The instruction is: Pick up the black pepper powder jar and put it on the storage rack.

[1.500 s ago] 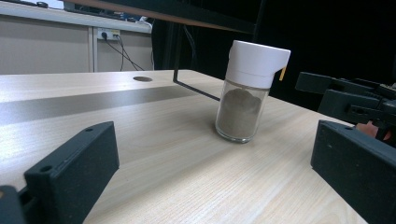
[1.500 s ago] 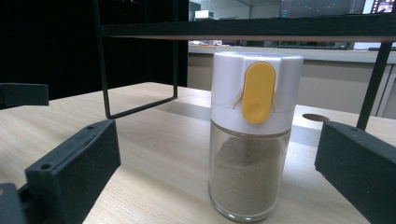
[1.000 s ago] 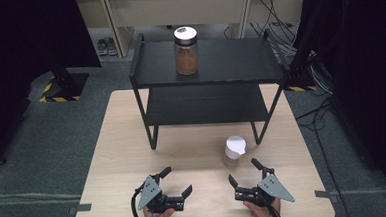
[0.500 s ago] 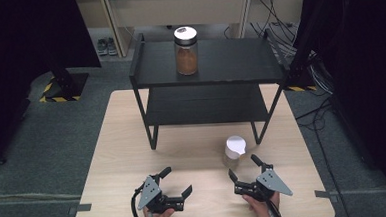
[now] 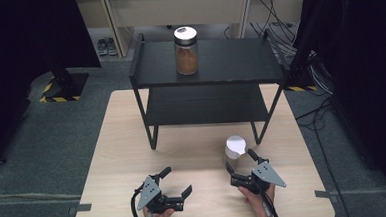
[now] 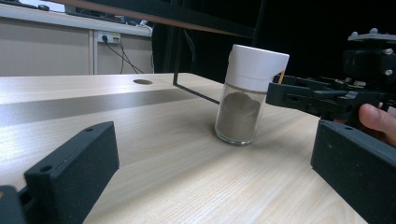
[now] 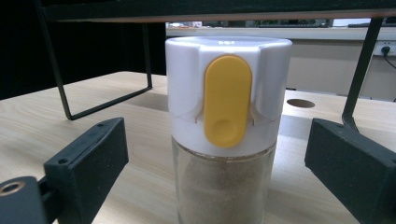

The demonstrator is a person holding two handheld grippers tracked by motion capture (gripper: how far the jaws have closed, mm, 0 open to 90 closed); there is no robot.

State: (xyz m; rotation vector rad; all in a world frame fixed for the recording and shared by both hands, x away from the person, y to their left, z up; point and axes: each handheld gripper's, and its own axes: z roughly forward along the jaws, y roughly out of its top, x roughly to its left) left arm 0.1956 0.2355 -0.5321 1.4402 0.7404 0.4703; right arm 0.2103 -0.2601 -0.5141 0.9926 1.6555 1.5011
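Right tool point(image 5: 240, 164) jaws just closing, not yet touching upright spice jar point(image 5: 235, 151) between them, left tool point(image 5: 176, 182) open, empty

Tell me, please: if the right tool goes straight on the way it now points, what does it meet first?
Most likely the spice jar, which stands upright on the table between the open jaws of the right tool. The jaws have just been closing, but they do not yet touch it.
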